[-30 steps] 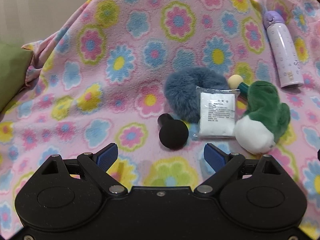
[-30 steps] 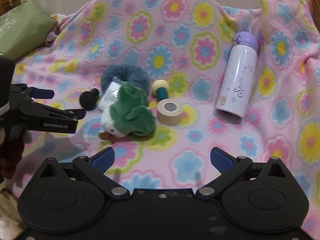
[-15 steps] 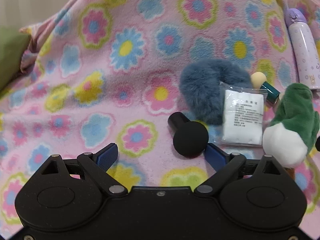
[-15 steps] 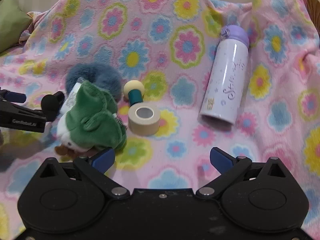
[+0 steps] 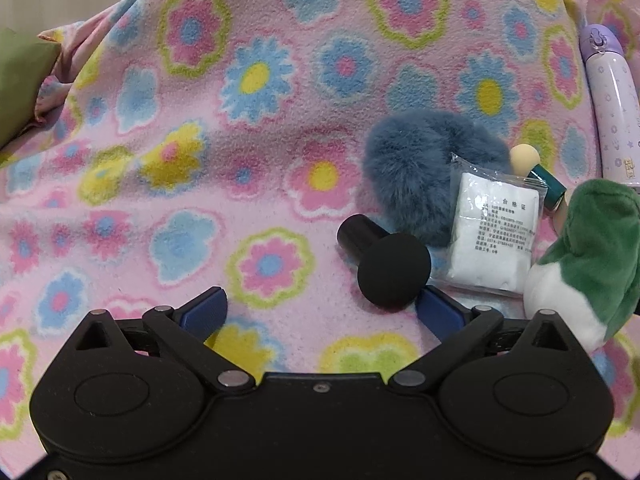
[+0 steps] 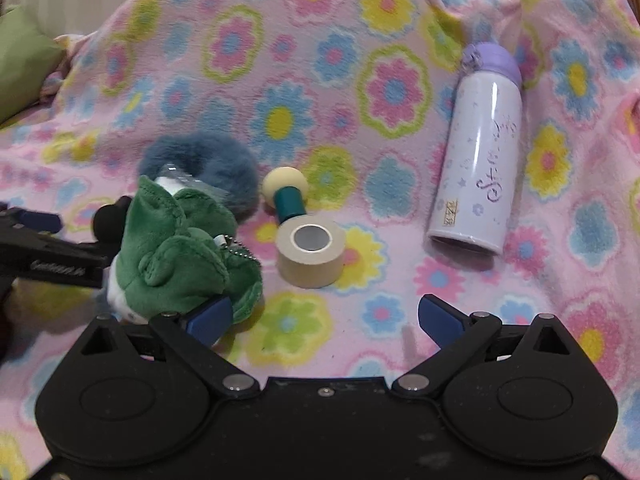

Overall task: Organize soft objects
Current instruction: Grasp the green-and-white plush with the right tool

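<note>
Soft objects huddle on the flowered blanket (image 5: pixel 248 184): a black sponge puff (image 5: pixel 394 276), blue fur scrunchie (image 5: pixel 416 168), bagged cotton pad (image 5: pixel 492 236) and green plush toy (image 6: pixel 176 252). All look light and squashy; the puff's round head seems the easiest hold. Left tool (image 5: pixel 320 312) is opening, nothing between its jaws, puff beside its right finger. Right tool (image 6: pixel 326 318) is spread, empty. Tape roll (image 6: pixel 311 252) and bottle (image 6: pixel 478 168) crowd nearby.

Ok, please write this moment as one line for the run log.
left gripper: jaws opening, nothing between, black sponge by its right finger | right gripper: open, empty, green plush at its left finger | nothing lifted
</note>
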A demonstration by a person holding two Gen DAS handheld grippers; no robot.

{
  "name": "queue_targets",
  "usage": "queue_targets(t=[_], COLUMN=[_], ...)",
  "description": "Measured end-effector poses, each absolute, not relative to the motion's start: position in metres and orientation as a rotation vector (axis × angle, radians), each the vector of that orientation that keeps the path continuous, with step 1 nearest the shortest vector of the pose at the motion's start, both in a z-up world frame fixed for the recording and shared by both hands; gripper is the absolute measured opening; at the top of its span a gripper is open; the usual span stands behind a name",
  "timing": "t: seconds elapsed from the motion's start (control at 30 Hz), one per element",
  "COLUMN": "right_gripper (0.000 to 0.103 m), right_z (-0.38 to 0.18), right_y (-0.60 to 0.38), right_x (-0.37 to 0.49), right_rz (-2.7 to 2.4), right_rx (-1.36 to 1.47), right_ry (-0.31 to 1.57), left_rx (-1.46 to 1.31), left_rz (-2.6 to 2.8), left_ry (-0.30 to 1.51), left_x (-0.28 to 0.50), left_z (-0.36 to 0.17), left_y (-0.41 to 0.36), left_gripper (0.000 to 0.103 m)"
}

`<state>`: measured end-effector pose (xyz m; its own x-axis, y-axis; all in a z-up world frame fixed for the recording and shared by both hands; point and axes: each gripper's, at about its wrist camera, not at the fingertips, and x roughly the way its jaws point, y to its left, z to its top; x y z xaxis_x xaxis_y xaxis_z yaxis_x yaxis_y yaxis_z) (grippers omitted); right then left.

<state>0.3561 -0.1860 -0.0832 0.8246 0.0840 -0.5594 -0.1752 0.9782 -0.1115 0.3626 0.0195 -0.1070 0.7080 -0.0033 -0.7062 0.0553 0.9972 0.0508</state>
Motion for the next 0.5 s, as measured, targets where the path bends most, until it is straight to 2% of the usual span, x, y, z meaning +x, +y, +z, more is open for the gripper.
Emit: queue_targets(t=[0.23,0.5], right_gripper=[0.102,0.102], right_z=[-0.074,-0.080], right_y=[-0.173,-0.126], right_x=[0.334,0.325], right_rz=[0.246,0.315], right_rx=[-0.194,-0.383], right_ry=[0.559,0.496], left_rx=[0.066,0.066], left_rz=[-0.030,-0.029], left_ry=[0.785,0.785], left_x=[0.363,0.362], left_z=[-0.107,-0.107], left_y=[0.020,0.020], left_gripper=[0.100,0.100])
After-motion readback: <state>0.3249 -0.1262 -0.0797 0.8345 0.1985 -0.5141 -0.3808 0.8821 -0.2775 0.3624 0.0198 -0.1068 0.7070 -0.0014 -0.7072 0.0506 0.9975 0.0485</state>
